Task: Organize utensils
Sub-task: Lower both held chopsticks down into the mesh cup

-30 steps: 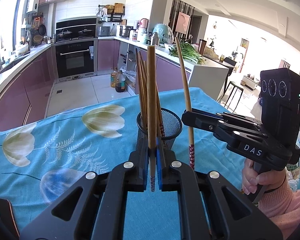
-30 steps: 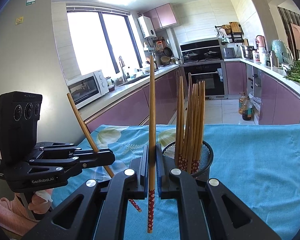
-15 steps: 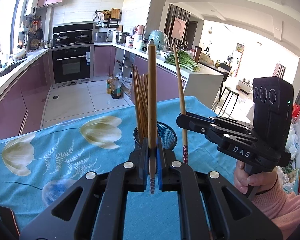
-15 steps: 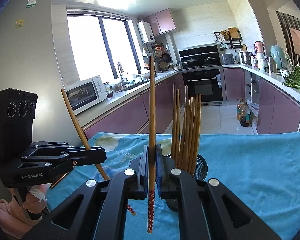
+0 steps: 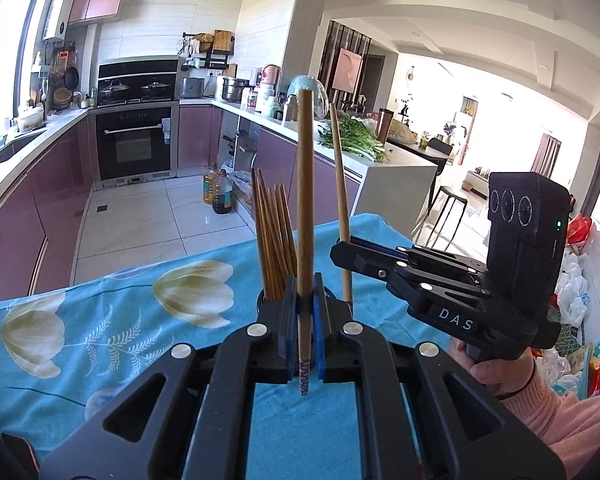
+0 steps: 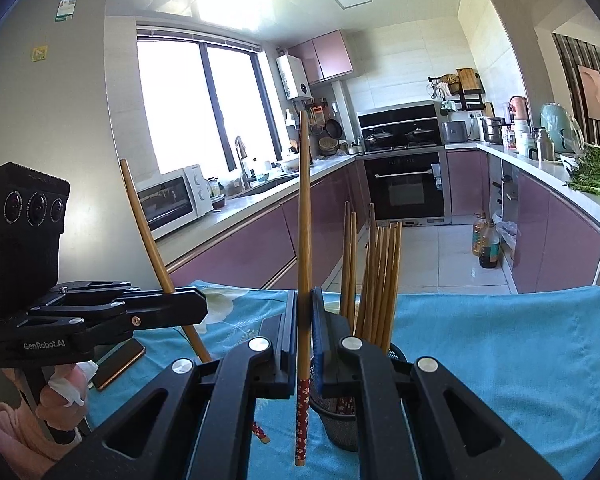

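While each hand-held gripper (image 5: 305,312) (image 6: 305,328) clamps one chopstick (image 5: 305,216) (image 6: 303,248) upright — lower slowly, patterned end first, into mesh holder (image 6: 342,420).

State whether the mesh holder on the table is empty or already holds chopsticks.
It already holds chopsticks: the mesh holder has a bundle of wooden chopsticks standing upright inside it.

I see bright daylight from the window (image 6: 204,108) at upper left; ceiling glare burns white at the top. The far room at right is overexposed. Edges bend and darken; focus stays sharp.
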The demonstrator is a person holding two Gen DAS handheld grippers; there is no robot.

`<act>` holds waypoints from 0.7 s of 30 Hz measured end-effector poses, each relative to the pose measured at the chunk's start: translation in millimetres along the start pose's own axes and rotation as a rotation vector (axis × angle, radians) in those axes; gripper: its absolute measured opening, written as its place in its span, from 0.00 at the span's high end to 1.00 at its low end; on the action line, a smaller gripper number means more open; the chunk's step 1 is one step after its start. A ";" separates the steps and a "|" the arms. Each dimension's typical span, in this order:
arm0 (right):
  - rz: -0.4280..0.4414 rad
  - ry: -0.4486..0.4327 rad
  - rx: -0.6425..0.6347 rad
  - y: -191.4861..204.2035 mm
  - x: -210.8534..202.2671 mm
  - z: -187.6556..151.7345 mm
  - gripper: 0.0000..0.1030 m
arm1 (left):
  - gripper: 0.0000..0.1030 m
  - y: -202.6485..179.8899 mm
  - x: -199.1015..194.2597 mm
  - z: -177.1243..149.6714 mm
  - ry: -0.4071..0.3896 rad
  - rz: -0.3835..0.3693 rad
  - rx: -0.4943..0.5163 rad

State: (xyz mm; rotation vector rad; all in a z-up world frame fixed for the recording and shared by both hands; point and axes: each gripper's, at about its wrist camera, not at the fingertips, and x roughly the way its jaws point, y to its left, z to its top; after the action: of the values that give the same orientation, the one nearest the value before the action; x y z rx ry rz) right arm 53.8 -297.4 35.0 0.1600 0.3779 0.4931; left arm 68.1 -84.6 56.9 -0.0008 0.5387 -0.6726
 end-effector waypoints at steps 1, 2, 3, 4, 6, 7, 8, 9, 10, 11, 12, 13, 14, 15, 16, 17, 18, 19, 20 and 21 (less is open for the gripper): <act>0.002 -0.002 -0.001 -0.4 -0.5 0.3 0.94 | 0.93 -0.1 -0.2 1.5 -0.004 -0.001 0.000; 0.000 -0.006 -0.002 -0.6 -0.4 1.9 0.94 | 0.93 -0.2 -0.6 3.8 -0.008 -0.004 -0.002; 0.000 -0.009 -0.004 -0.5 -1.0 1.8 0.94 | 0.93 -0.6 -1.0 6.1 -0.013 -0.007 -0.003; 0.000 -0.011 -0.004 -0.9 -0.8 3.1 0.94 | 0.93 -1.0 -1.4 8.1 -0.017 -0.008 -0.003; -0.003 -0.016 -0.006 -2.2 -0.7 5.3 0.94 | 0.93 -2.7 -2.8 11.7 -0.029 -0.009 0.000; -0.003 -0.018 -0.006 -3.4 -0.6 6.8 0.94 | 0.93 -3.9 -3.6 14.0 -0.036 -0.011 0.002; -0.005 -0.019 -0.007 -3.5 0.0 8.6 0.94 | 0.93 -4.7 -4.1 16.5 -0.042 -0.012 0.004; -0.007 -0.022 -0.008 -4.1 0.2 9.9 0.94 | 0.93 -6.1 -4.8 18.7 -0.049 -0.014 0.007; -0.009 -0.023 -0.009 -4.8 0.5 11.0 0.94 | 0.93 -7.6 -3.8 20.9 -0.054 -0.014 0.010; -0.010 -0.024 -0.008 -5.9 1.0 12.3 0.94 | 0.93 -8.6 -3.3 23.0 -0.058 -0.013 0.012; -0.008 -0.025 -0.006 -6.8 1.3 13.4 0.94 | 0.93 -9.9 -3.0 25.1 -0.062 -0.014 0.013; -0.007 -0.026 -0.004 -7.3 2.1 14.8 0.94 | 0.93 -11.0 -2.3 27.0 -0.066 -0.016 0.014; -0.008 -0.028 -0.003 -7.9 5.0 17.3 0.94 | 0.93 -11.9 -1.3 28.5 -0.069 -0.015 0.016; -0.010 -0.031 -0.003 -8.6 5.4 17.8 0.94 | 0.93 -12.6 0.0 29.7 -0.071 -0.015 0.016; -0.012 -0.033 -0.003 -9.6 6.1 18.6 0.94 | 0.93 -13.3 1.2 30.8 -0.072 -0.015 0.016; -0.013 -0.035 -0.001 -10.9 6.9 19.4 0.94 | 0.93 -13.5 2.7 31.9 -0.073 -0.015 0.016; -0.015 -0.036 0.000 -12.3 7.3 20.3 0.94 | 0.93 -13.5 3.7 32.7 -0.072 -0.016 0.015; -0.017 -0.039 0.002 -13.9 7.8 21.4 0.94 | 0.93 -13.9 4.4 33.2 -0.071 -0.016 0.015; -0.019 -0.040 0.004 -14.9 8.7 22.2 0.94 | 0.93 -13.1 2.7 32.5 -0.073 -0.015 0.016; -0.020 -0.042 0.005 -16.0 9.0 22.8 0.94 | 0.93 -14.0 4.0 33.5 -0.074 -0.015 0.015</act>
State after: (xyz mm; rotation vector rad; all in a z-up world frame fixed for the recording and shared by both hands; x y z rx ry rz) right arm 76.9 -308.3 49.3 0.1709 0.3392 0.4684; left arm 78.3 -103.7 86.3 -0.0158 0.4632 -0.6890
